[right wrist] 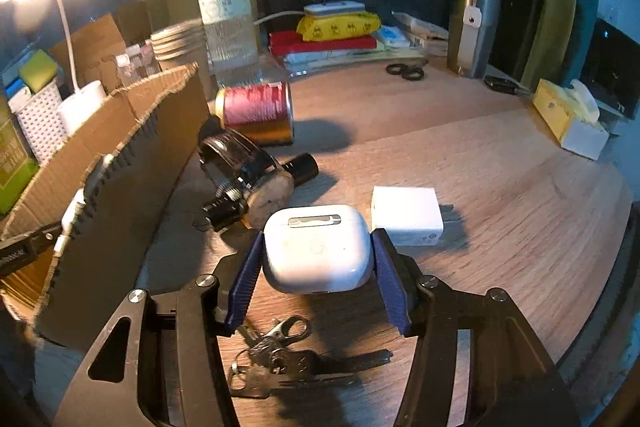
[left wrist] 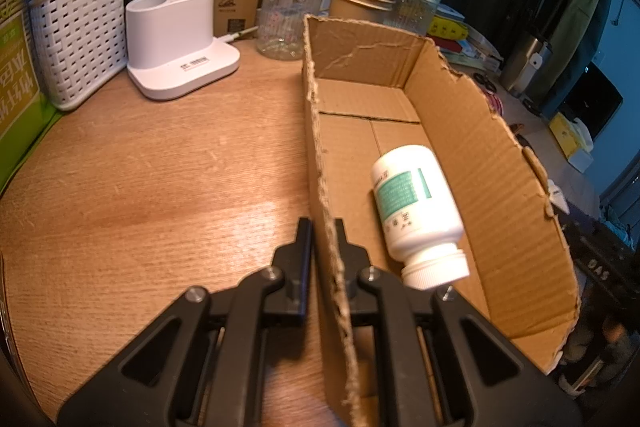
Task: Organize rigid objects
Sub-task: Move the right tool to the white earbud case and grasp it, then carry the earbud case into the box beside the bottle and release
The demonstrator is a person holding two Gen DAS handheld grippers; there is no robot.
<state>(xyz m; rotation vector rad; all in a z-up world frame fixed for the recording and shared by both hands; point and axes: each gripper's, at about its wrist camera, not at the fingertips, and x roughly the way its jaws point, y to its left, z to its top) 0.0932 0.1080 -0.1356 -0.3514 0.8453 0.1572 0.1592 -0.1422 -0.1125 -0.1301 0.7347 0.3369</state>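
Currently the right gripper [right wrist: 318,269], with ridged blue pads [right wrist: 244,287], is clamped on a glossy white rounded earbud case [right wrist: 318,247] at lower centre of the right wrist view, above a bunch of metal keys [right wrist: 280,355]. The smooth shell could squirt out if the squeeze eases. Beyond it lie a white cube charger [right wrist: 406,215], a black flashlight [right wrist: 260,191] and a red-labelled can [right wrist: 256,113] on its side, which may roll if bumped. The left gripper [left wrist: 323,227] pinches the torn wall of the brown cardboard box [left wrist: 500,187], where a white pill bottle [left wrist: 416,207] lies; that thin wall could buckle or tip the box.
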